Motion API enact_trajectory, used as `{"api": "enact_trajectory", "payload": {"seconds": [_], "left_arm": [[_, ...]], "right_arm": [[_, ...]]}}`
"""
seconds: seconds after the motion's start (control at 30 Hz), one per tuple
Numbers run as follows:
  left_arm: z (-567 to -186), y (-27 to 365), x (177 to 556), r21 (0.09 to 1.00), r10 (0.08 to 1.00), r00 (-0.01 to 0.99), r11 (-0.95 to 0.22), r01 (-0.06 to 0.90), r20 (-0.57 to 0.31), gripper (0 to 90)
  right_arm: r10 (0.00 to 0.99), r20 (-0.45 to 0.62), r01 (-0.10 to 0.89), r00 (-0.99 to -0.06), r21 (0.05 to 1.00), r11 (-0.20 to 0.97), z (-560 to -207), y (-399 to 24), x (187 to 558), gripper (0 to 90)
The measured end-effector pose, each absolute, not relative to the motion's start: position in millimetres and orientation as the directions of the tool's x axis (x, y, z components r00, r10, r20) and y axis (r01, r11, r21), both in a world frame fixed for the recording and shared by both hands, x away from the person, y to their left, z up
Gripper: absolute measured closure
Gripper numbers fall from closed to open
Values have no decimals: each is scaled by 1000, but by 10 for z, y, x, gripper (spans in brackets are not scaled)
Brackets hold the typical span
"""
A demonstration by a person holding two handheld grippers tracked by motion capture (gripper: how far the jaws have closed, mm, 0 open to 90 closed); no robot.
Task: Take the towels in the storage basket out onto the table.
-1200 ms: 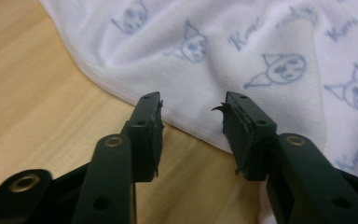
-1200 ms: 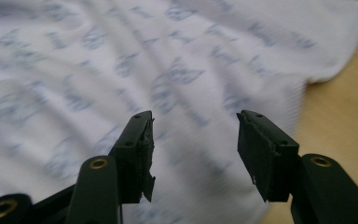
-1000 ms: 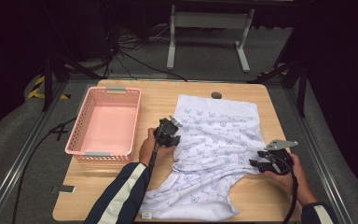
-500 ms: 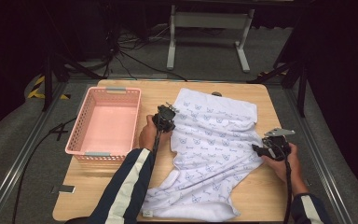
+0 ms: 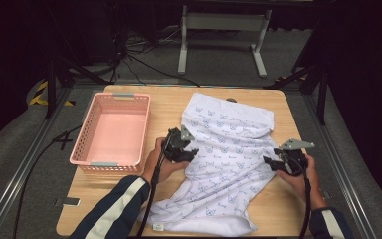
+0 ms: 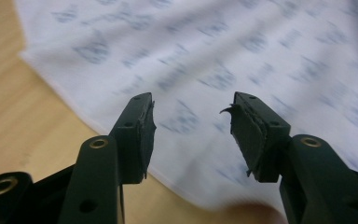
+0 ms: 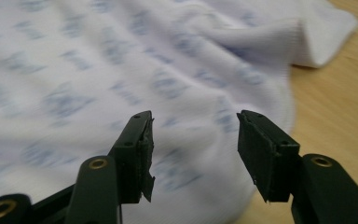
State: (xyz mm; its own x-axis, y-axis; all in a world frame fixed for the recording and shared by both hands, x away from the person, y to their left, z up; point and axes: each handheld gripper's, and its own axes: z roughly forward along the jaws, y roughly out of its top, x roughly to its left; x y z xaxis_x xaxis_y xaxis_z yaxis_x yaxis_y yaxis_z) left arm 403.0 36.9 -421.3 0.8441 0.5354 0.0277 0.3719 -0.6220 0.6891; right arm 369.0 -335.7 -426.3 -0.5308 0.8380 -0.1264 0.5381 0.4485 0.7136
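- A recording lab or studio is suggested by black surroundings and cables point(image 5: 144, 62) laid on grey carpet.
- The wooden worktop point(image 5: 169, 102) is flanked by metal rails point(image 5: 22, 174).

Table layout: basket left, cloth right.
Basket point(image 5: 112, 132) sits on the table point(image 5: 164, 99), left part; cloth point(image 5: 224, 164) lies spread to its right, apart from it.

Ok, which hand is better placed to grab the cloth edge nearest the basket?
Left, probably. The left gripper sits at the cloth's edge on the basket side, its jaws apart over that hem. The right gripper is across the cloth at the far edge.
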Motion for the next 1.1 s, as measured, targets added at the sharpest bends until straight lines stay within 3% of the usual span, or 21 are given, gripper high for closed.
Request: {"api": "enact_trajectory", "payload": {"seconds": [0.03, 0.13, 0.17, 0.27, 0.33, 0.4, 0.6, 0.7, 0.77, 0.87, 1.1], "left_arm": [[-4290, 376, 3860, 656, 499, 866, -660, 365, 20, 484], [-4376, 404, 3730, 643, 479, 878, -678, 356, 19, 487], [-4425, 426, 3667, 625, 467, 884, -696, 352, 22, 517], [-4523, 516, 3652, 600, 478, 874, -727, 335, 90, 666], [-4529, 556, 3682, 604, 496, 864, -716, 350, 86, 759], [-4523, 609, 3743, 593, 530, 838, -719, 363, 129, 776], [-4524, 755, 3833, 590, 623, 772, -673, 446, 127, 791], [-4542, 804, 3849, 599, 665, 737, -640, 481, 120, 651], [-4509, 813, 3815, 629, 656, 749, -624, 464, 99, 630], [-4360, 709, 3646, 680, 606, 785, -629, 378, 124, 507], [-4162, 332, 3332, 713, 444, 885, -664, 224, 136, 423]], "right_arm": [[805, -80, 527, -587, 718, 456, -4267, -3247, 3482, 449], [766, -97, 499, -635, 705, 503, -4300, -3118, 3300, 447], [749, -70, 497, -659, 707, 503, -4332, -3065, 3229, 450], [713, -131, 475, -689, 662, 580, -4437, -2943, 3120, 459], [714, -125, 486, -689, 650, 584, -4473, -2940, 3148, 473], [732, -117, 507, -671, 648, 568, -4512, -2956, 3237, 459], [777, -150, 526, -611, 657, 540, -4519, -3061, 3480, 455], [800, -132, 545, -585, 667, 509, -4524, -3127, 3555, 451], [800, -122, 545, -588, 671, 503, -4527, -3121, 3554, 463], [780, -131, 529, -611, 666, 526, -4510, -3066, 3511, 476], [780, -130, 514, -613, 684, 518, -4462, -3093, 3463, 479]]}}
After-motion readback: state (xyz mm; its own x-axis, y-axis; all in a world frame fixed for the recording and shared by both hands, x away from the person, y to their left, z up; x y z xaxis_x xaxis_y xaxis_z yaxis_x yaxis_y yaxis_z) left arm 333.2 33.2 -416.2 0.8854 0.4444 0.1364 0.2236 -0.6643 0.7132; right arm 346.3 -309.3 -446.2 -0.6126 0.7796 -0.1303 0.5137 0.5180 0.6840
